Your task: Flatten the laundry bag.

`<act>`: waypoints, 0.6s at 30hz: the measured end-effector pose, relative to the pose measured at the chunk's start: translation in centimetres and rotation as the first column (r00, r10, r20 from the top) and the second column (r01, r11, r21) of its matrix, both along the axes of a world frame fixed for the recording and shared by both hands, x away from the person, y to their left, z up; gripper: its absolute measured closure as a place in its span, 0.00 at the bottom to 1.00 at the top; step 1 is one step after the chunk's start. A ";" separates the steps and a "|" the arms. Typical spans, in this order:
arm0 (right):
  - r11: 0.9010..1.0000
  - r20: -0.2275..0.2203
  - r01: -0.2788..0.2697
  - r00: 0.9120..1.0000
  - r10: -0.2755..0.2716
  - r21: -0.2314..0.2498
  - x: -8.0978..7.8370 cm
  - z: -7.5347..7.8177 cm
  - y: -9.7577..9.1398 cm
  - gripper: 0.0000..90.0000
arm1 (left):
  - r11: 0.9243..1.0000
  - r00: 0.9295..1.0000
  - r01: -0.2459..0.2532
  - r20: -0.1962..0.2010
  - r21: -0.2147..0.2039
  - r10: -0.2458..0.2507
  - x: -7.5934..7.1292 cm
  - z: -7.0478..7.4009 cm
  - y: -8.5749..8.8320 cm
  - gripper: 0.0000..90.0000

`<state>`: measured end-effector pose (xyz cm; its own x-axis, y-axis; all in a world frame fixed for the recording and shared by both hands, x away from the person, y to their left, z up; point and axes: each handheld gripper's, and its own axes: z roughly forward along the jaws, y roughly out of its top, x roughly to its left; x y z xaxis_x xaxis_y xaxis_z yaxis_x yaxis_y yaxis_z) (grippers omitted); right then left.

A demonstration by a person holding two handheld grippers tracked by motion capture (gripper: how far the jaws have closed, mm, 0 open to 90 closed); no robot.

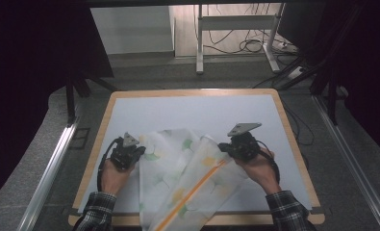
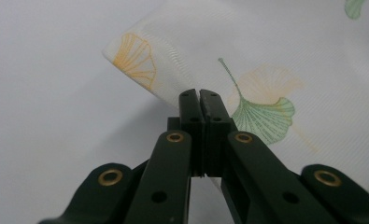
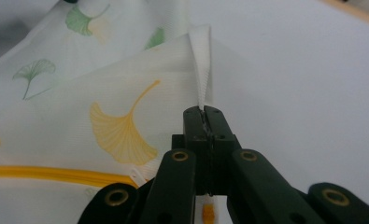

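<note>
White leaf-print cloth (image 1: 178, 178) pinched in both tools' closed jaws.

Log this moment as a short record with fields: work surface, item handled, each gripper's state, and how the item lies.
surface: white table top with a wooden rim
item: sheer white cloth printed with ginkgo leaves, an orange zipper running along it
left gripper: shut on the cloth's left edge
right gripper: shut on a folded edge of the cloth
lie of cloth: bunched and folded between the two grippers, its near end over the table's front edge
</note>
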<state>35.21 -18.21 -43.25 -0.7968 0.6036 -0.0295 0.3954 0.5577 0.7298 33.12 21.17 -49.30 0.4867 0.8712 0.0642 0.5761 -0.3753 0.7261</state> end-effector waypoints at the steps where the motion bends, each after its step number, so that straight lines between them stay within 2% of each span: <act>1: 1.000 0.015 0.011 1.000 -0.011 0.000 -0.2 0.6 -0.7 0.99 | 1.000 1.000 -0.011 0.012 -0.004 0.011 0.4 0.6 0.3 1.00; 5: 0.997 0.056 0.073 0.996 -0.074 0.017 -1.0 3.0 -3.8 0.99 | 0.996 0.994 -0.086 0.071 0.023 0.084 1.9 3.4 1.7 1.00; 8: 0.991 0.071 0.128 0.989 -0.130 0.022 -1.5 3.9 -6.3 0.99 | 0.988 0.986 -0.147 0.087 0.043 0.143 3.2 5.0 3.1 1.00; 10: 0.985 0.066 0.170 0.983 -0.171 0.017 -1.9 3.9 -7.9 0.99 | 0.982 0.980 -0.186 0.077 0.042 0.182 4.1 5.3 3.9 1.00; 12: 0.980 0.026 0.199 0.979 -0.200 0.028 -2.1 3.1 -9.2 0.99 | 0.979 0.979 -0.198 0.050 0.038 0.197 4.9 4.7 4.3 1.00; 13: 0.977 -0.026 0.213 0.977 -0.213 0.008 -2.2 1.4 -10.0 0.99 | 0.984 0.985 -0.173 0.021 0.034 0.172 5.5 3.5 4.1 0.98; 14: 0.977 -0.059 0.214 0.975 -0.214 -0.003 -2.3 0.4 -10.2 0.98 | 0.984 0.985 -0.173 0.021 0.034 0.172 5.5 3.5 4.1 0.96; 15: 0.977 -0.059 0.214 0.975 -0.214 -0.003 -2.3 0.4 -10.2 0.98 | 0.985 0.986 -0.168 0.016 0.029 0.167 5.6 3.0 3.9 0.96; 17: 0.975 -0.099 0.223 0.970 -0.222 -0.010 -2.4 -1.7 -10.6 0.94 | 0.988 0.988 -0.156 0.017 0.005 0.156 5.4 2.1 3.5 0.78; 18: 0.972 -0.118 0.235 0.965 -0.234 -0.010 -2.4 -2.5 -10.7 0.85 | 0.991 0.991 -0.137 0.004 -0.001 0.137 5.2 1.8 3.4 0.72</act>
<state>32.80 -28.88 -45.74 -0.6306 0.7739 0.0587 0.5982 0.4365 0.6720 38.32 24.54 -47.47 0.3624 0.9297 0.0652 0.6187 -0.2924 0.7292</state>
